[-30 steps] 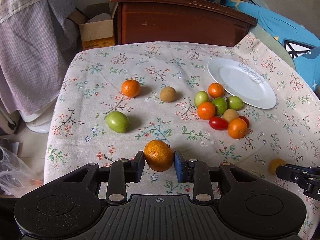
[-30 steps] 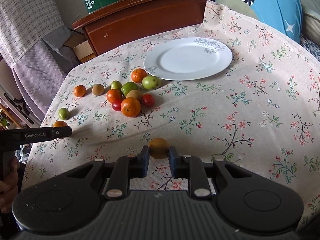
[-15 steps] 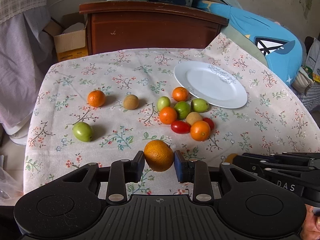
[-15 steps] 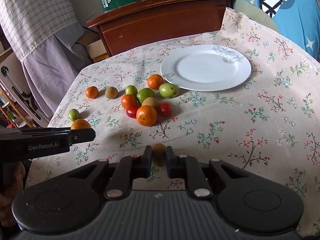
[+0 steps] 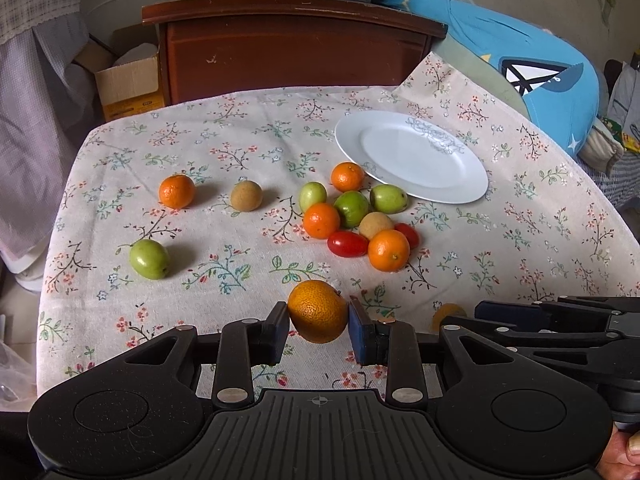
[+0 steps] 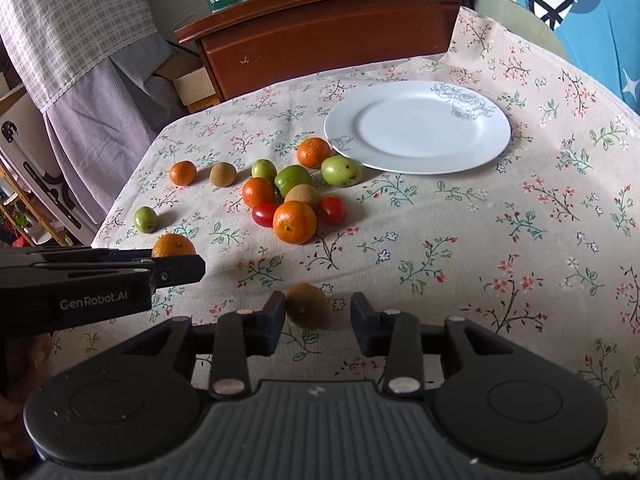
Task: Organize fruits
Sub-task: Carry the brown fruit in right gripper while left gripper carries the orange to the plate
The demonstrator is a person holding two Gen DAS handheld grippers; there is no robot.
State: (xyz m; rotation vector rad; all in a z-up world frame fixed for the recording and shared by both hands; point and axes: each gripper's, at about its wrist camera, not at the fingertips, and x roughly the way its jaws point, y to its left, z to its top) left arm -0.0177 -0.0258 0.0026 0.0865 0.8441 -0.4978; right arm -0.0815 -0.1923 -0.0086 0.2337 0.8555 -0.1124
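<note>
My left gripper [image 5: 319,326] is shut on an orange [image 5: 318,311] and holds it above the near part of the floral tablecloth; the orange also shows in the right wrist view [image 6: 173,245]. My right gripper [image 6: 318,316] is open; a small brown fruit [image 6: 308,306] sits between its fingers, touching the left one with a gap to the right one. That fruit also shows in the left wrist view [image 5: 447,314]. A cluster of oranges, green fruits and red tomatoes [image 5: 354,220] lies beside a white plate [image 5: 412,156] with nothing on it.
Apart on the left lie an orange [image 5: 177,191], a brown fruit [image 5: 246,196] and a green fruit [image 5: 149,259]. A wooden cabinet [image 5: 292,44] and a cardboard box [image 5: 128,84] stand behind the table. A blue cushion [image 5: 532,72] lies at the right.
My right gripper has opened around the brown fruit, which now hangs by the left finger. Both grippers have moved forward and closer together; the left still holds the orange.
</note>
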